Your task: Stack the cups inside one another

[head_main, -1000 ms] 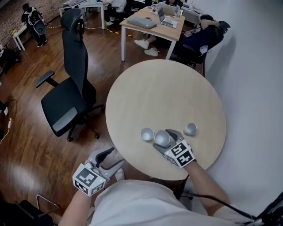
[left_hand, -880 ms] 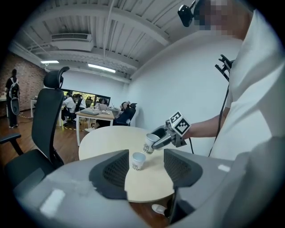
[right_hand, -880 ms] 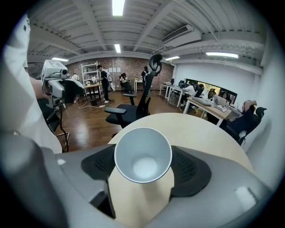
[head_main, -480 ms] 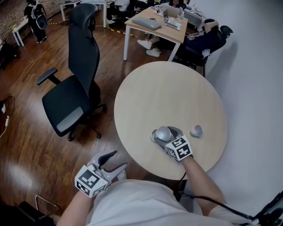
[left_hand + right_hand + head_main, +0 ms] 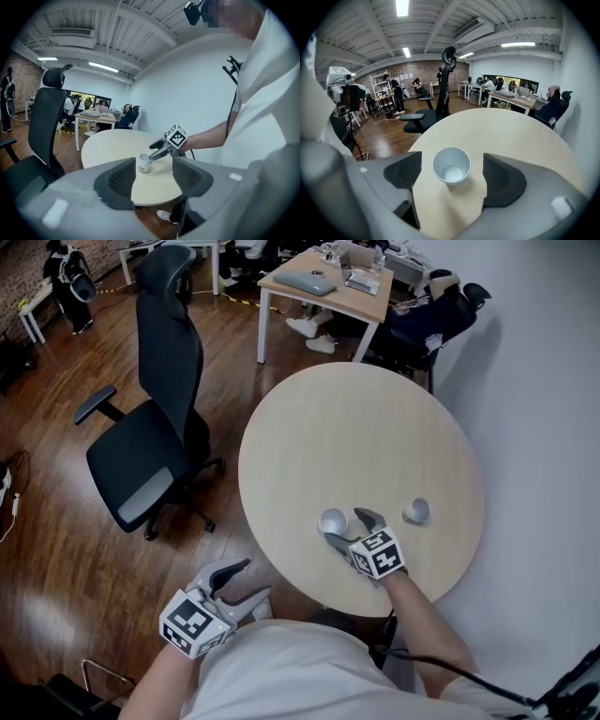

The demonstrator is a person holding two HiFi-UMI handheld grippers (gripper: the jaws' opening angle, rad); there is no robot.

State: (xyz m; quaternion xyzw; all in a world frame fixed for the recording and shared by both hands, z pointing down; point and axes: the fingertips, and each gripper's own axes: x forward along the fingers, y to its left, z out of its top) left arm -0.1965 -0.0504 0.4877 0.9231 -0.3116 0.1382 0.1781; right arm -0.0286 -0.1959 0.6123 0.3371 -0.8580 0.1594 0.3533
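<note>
On the round counter (image 5: 356, 418), toward its near edge, a white cup (image 5: 332, 520) is standing upright, mouth up. The right gripper (image 5: 346, 527) is reaching in low from the person's side, jaws spread wide. The right gripper view is showing the cup sitting in the gap between them, clear of both pads, so this gripper is released and grasping nothing. Whether another cup is nesting inside is not readable; only a pale bottom is showing down the mouth.

A second cup (image 5: 418, 512) is sitting to the right of the right gripper, apart from the first cup and nearer the counter's right edge. It is too small to tell whether it is upright or tipped.

The left gripper (image 5: 249, 579) is hanging off the counter, over the wooden floor (image 5: 56, 549), close to the person's torso and well apart from both cups. Its jaws are standing open with nothing between them. Its own view is looking across at the counter edge, the first cup and the right gripper beyond.

A black office chair (image 5: 150, 456) is standing to the left of the counter. A desk (image 5: 323, 287) with a laptop is standing further back.
</note>
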